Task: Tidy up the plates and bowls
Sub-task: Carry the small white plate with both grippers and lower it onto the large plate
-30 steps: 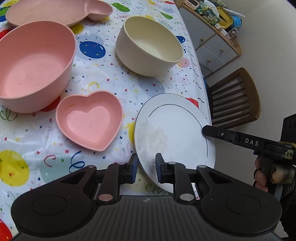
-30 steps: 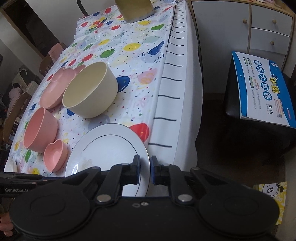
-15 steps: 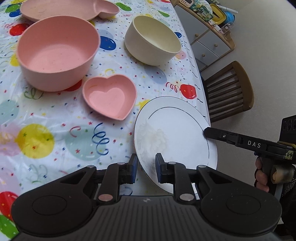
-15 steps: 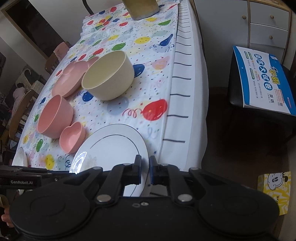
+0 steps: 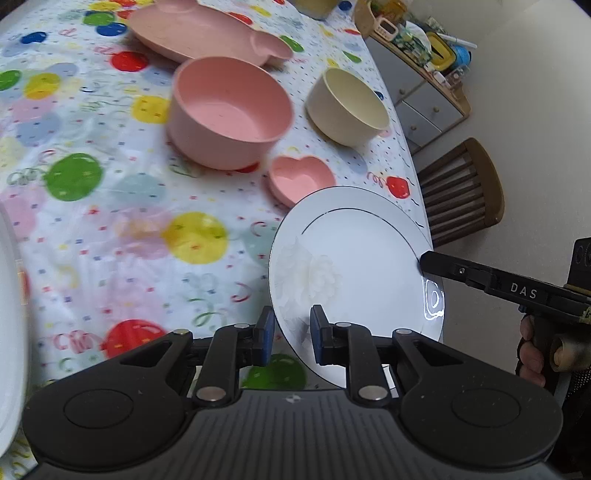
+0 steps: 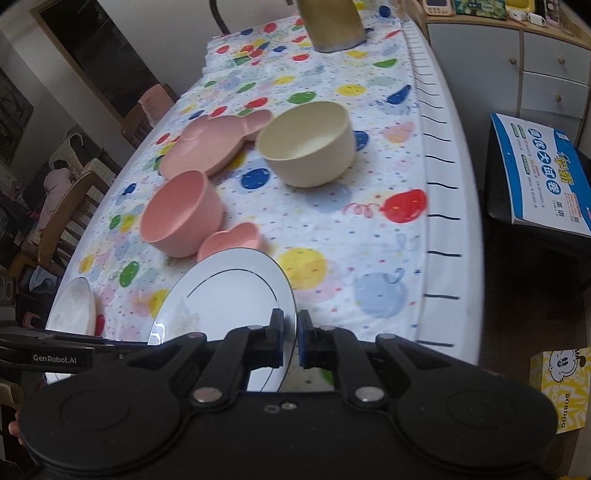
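A white plate (image 5: pixel 362 258) with a thin dark ring is held up, tilted, above the table. My left gripper (image 5: pixel 289 341) is shut on its near rim. My right gripper (image 6: pixel 290 338) is shut on its other rim (image 6: pixel 236 291); its finger also shows at the plate's right edge in the left wrist view (image 5: pixel 480 275). On the balloon tablecloth stand a pink heart dish (image 5: pixel 301 179), a pink round bowl (image 5: pixel 229 110), a cream bowl (image 5: pixel 347 107) and a pink mouse-shaped plate (image 5: pixel 199 31). A second white plate (image 6: pixel 72 306) lies at the near left.
A wooden chair (image 5: pixel 461 192) stands off the table's right side. A cabinet with clutter (image 5: pixel 421 74) is behind it. A stool with a blue booklet (image 6: pixel 535 173) is beside the table. A tan container (image 6: pixel 330 22) stands at the table's far end.
Both grippers have carried the white plate up and toward the near left. The bowls now sit farther off, and the second white plate has come into view.
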The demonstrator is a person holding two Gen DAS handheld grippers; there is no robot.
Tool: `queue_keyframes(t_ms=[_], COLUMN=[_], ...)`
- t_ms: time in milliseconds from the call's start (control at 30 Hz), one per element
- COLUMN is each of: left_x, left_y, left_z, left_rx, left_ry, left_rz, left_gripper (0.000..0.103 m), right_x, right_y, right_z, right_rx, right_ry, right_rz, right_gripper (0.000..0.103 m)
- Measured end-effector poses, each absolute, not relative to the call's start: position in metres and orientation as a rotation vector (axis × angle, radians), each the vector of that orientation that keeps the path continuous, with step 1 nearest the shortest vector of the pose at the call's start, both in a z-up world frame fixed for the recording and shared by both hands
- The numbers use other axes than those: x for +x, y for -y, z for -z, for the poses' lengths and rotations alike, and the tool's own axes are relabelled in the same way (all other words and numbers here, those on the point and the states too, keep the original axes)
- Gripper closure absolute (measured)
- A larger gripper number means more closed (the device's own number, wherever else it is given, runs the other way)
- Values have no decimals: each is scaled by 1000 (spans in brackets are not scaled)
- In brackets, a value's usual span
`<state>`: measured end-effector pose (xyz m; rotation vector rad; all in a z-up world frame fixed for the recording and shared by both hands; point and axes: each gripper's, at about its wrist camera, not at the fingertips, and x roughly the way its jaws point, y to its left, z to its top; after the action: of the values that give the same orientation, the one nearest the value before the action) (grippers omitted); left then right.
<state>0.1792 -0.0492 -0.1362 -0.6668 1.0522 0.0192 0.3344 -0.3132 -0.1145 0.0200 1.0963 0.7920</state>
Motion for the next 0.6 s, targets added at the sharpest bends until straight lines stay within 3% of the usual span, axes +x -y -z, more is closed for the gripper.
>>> queue_keyframes(t_ms=[600], left_x=[69], left_y=[-59], left_z=[113], left_rx=[-671], left_ry=[-979], left_rz=[-132], left_gripper=[83], right_x=[244], right_y=[199], right_z=[89], right_rx=[-31], right_ry=[-1036], right_rz=[-890], right_gripper=[97])
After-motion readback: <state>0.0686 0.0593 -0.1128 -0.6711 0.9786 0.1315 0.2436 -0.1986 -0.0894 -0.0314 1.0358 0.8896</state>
